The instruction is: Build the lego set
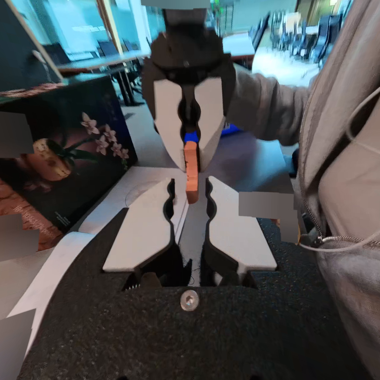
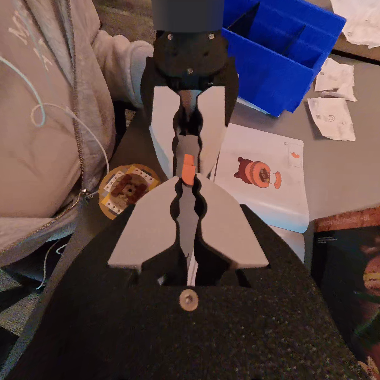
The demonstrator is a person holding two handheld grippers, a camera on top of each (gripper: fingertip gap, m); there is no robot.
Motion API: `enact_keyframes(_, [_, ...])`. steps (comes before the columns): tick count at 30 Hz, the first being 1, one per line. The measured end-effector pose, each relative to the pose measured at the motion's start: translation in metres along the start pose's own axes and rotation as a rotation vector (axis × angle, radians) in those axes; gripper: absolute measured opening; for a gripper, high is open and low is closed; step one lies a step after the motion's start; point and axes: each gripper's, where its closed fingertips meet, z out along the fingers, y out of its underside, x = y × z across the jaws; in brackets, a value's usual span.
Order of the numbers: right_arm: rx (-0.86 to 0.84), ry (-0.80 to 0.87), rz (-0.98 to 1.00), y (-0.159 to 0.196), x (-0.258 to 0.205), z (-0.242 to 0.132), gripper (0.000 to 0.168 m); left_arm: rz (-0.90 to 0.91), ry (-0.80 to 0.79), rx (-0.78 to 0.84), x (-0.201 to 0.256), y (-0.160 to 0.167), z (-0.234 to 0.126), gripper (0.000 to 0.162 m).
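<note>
One orange lego piece [image 1: 192, 172] sits mid-frame, pinched by the right tool [image 2: 188, 180]. The left tool [image 1: 190, 185] is spread, holding nothing. One blue bin [image 2: 277, 61] stands upper right.

Orange curved brick [image 2: 188, 172], centre. Both grippers: pale grey fingers [image 2: 156, 224] with black wavy-edged pads, on speckled black bodies. Blue ribbed bin [image 2: 273, 67], one o'clock. White booklet [image 2: 263, 176] printed with orange and brown figures, three o'clock. Round tan, yellow, white and brown model [image 2: 127, 190], nine o'clock. Beige zipped hoodie [image 2: 41, 123], ten o'clock.
</note>
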Motion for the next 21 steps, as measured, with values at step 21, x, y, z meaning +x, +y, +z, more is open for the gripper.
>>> enact_keyframes(21, [0.74, 0.432, 0.626, -0.048, 0.03, -0.002, 0.028, 0.184, -0.892, 0.33, -0.046, -0.039, -0.031, 0.009])
